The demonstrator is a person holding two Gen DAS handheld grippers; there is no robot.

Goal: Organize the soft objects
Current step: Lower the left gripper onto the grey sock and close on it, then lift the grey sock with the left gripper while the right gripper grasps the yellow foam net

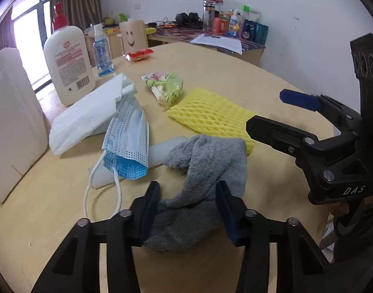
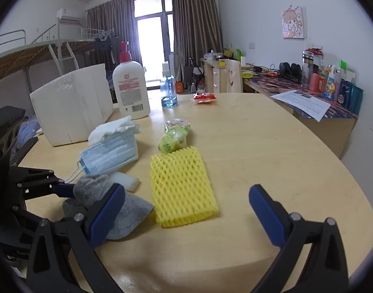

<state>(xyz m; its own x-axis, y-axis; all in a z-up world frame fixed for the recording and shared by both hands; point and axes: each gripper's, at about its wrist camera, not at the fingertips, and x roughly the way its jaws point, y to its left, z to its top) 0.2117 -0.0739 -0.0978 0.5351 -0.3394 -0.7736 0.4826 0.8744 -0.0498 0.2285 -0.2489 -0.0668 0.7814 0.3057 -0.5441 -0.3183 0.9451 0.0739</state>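
While left fingers pinch sock | right fingers spread | mask beside.

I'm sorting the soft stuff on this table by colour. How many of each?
Grey: 1, sock
Yellow: 1, foam net
Blue: 1, face mask
White: 1, tissue pack
Green: 1, snack bag
Total: 5
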